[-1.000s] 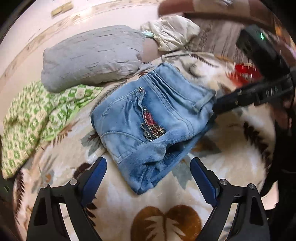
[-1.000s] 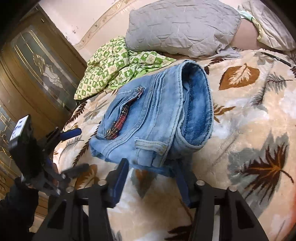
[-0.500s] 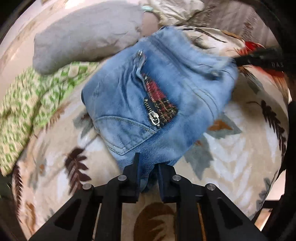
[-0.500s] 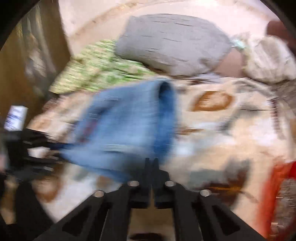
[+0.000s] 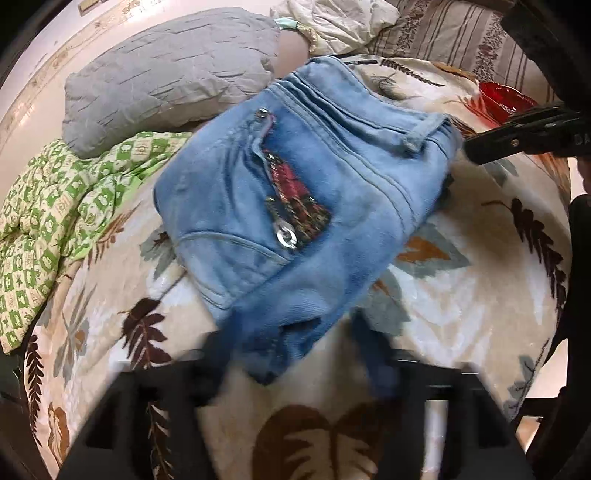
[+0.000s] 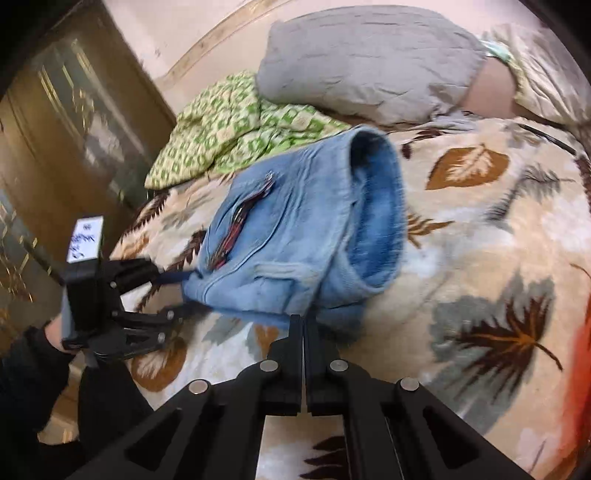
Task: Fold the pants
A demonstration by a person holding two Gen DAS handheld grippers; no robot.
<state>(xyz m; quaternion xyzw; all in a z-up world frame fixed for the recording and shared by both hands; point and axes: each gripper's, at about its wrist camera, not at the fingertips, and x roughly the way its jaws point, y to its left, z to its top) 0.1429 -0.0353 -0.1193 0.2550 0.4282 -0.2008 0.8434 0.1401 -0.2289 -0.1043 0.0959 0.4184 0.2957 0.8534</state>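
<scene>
The folded light-blue jeans [image 5: 295,206] lie on the leaf-patterned blanket [image 5: 461,295], zip pocket with red lining up. They also show in the right wrist view [image 6: 295,236], waistband opening facing right. My left gripper [image 5: 299,365] is blurred, its fingers spread apart on either side of the near corner of the jeans; in the right wrist view it [image 6: 177,291] is open at the jeans' left edge. My right gripper [image 6: 303,325] is shut at the jeans' near edge; cloth between the fingers cannot be seen. In the left wrist view it [image 5: 469,155] touches the jeans' right edge.
A grey pillow [image 5: 170,77], a green patterned cloth [image 5: 55,206] and a cream pillow [image 5: 340,22] lie at the head of the bed. A wooden cabinet [image 6: 55,147] stands to the left. A red object [image 5: 502,99] sits at the right.
The left gripper shut on the jeans' near corner half a second ago and has now opened again. The right gripper closed and stays shut. The jeans shifted slightly.
</scene>
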